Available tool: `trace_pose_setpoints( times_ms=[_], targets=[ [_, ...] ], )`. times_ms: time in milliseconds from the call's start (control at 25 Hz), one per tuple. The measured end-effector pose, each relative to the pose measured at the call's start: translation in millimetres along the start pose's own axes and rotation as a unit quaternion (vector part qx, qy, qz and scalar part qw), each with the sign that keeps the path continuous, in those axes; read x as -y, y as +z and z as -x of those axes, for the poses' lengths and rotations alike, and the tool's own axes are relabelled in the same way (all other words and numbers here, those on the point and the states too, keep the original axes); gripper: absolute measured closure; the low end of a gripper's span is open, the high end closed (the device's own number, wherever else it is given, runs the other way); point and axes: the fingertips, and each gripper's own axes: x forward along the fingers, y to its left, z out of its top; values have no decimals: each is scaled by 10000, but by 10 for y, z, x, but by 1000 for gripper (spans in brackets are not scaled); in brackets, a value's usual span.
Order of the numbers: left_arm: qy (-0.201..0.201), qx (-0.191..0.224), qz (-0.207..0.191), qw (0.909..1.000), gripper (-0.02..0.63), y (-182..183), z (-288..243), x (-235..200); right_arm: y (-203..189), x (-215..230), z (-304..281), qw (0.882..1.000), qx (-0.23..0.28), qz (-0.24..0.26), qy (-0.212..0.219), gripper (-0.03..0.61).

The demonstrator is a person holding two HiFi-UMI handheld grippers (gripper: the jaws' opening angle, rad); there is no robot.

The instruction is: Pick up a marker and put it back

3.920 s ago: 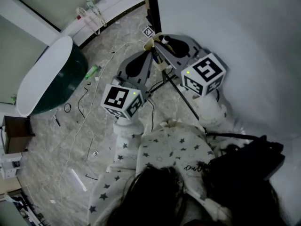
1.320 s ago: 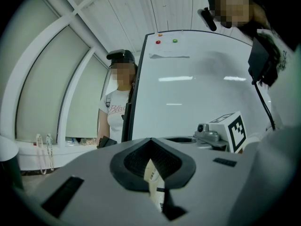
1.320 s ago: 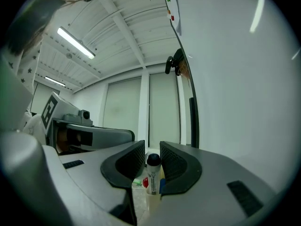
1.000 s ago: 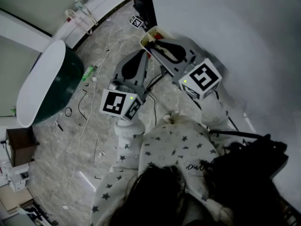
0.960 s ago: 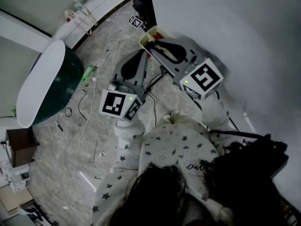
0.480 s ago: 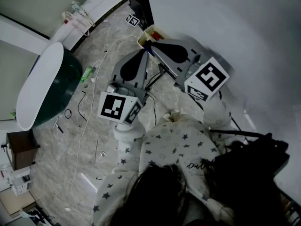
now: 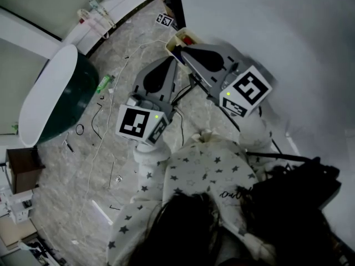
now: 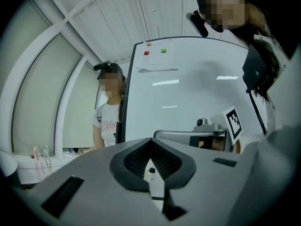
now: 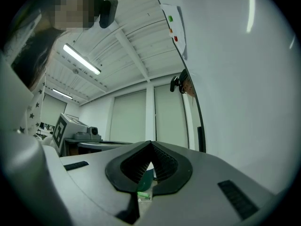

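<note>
Markers (image 7: 189, 39), red and blue ends showing, sit in a small cream box (image 7: 177, 34) at the whiteboard (image 7: 266, 26) foot. Right gripper (image 7: 178, 50) tips at box, clenched; green sliver (image 9: 143, 194) in slit, grasp unclear. Left gripper (image 7: 173, 63) clenched, just beside.

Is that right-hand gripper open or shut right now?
Shut. The right gripper is closed on a green marker; its own view shows the pads pressing it.
</note>
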Motion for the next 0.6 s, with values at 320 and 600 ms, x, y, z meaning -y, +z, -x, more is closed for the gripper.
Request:
trace_pose_setpoints(
  times_ms=[320, 600],
  targets=[
    [39, -8, -40, 10000, 614, 15, 20, -10, -30, -16, -29, 10000, -68, 44, 40, 574],
    [24, -14, -28, 10000, 614, 6, 5, -7, -64, 9, -31, 9999, -104, 24, 28, 574]
  ],
)
